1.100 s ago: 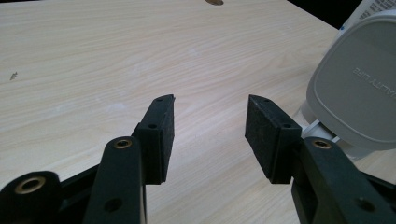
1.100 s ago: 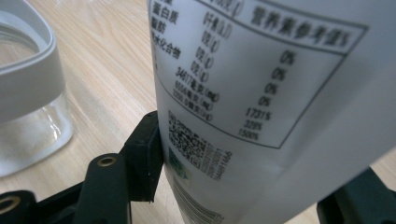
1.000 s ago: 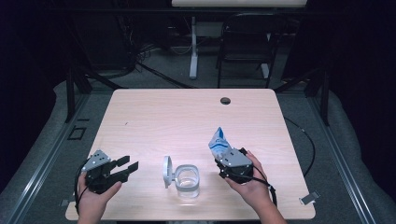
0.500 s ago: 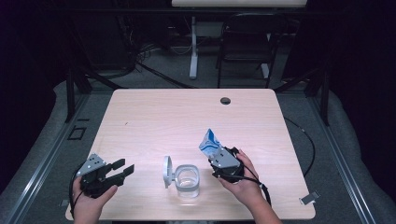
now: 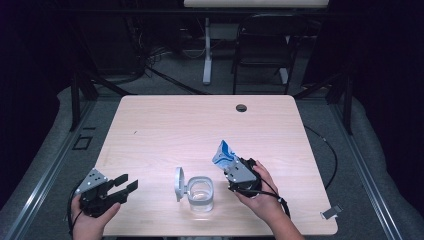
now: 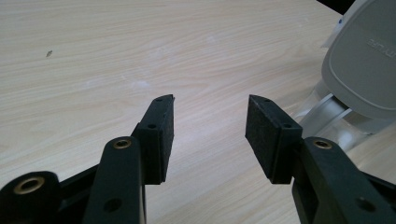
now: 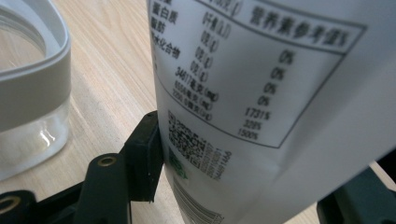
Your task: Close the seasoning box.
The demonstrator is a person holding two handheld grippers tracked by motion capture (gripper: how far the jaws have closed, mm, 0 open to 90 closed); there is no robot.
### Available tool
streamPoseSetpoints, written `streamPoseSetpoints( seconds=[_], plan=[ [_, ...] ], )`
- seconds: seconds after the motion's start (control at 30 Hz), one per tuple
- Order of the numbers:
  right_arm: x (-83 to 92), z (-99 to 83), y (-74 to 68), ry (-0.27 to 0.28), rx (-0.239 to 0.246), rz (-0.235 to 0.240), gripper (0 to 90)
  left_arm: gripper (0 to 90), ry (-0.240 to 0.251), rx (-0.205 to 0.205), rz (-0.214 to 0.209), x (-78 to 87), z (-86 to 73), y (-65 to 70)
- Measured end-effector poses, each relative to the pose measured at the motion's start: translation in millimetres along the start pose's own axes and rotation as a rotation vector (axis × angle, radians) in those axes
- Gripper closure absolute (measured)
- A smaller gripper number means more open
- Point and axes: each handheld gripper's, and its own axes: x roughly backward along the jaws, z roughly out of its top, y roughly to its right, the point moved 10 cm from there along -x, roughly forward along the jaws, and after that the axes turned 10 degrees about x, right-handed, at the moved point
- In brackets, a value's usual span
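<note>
On the pale wooden desk (image 5: 165, 125), the right gripper (image 5: 235, 167) is clamping a white pouch (image 5: 225, 152) just right of the open clear container (image 5: 201, 194), apparently readying a pour, while the left gripper (image 5: 120, 186) is waiting near-left, jaws wide and empty.

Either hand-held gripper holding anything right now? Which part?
The right hand-held gripper is shut on the white and blue pouch, gripping its lower body across the width. The left hand-held gripper is open, nothing between its jaws.

The left gripper (image 5: 124, 184) gapes empty (low, near the table edge), while the right gripper (image 5: 229, 164) stays clamped.
</note>
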Motion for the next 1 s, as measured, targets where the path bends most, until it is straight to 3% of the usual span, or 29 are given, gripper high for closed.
streamPoseSetpoints(
  seconds=[0.3, 0.5, 0.63, 0.7, 1.0],
  plan=[
    [2.1, -1.2, -1.1, -0.014, 0.045, -0.006, 40.3, 52.4, -0.004, 0.002, 0.004, -1.6, -0.9, -1.3],
    [5.5, 3.2, -4.5, -0.022, 0.122, -0.018, 40.3, 52.4, -0.002, 0.004, 0.007, -1.0, -0.7, -1.7],
    [6.3, 6.5, -7.3, -0.015, 0.149, -0.02, 40.4, 52.4, -0.002, 0.003, 0.007, -1.0, -0.8, -1.7],
    [7.9, 7.9, -8.9, -0.033, 0.197, -0.033, 40.4, 52.4, -0.001, 0.003, 0.007, -1.0, -0.5, -1.4],
    [7.9, 12.0, -14.5, -0.035, 0.267, -0.045, 40.4, 52.4, -0.002, 0.003, 0.007, -0.7, -0.5, -1.6]
  ],
)
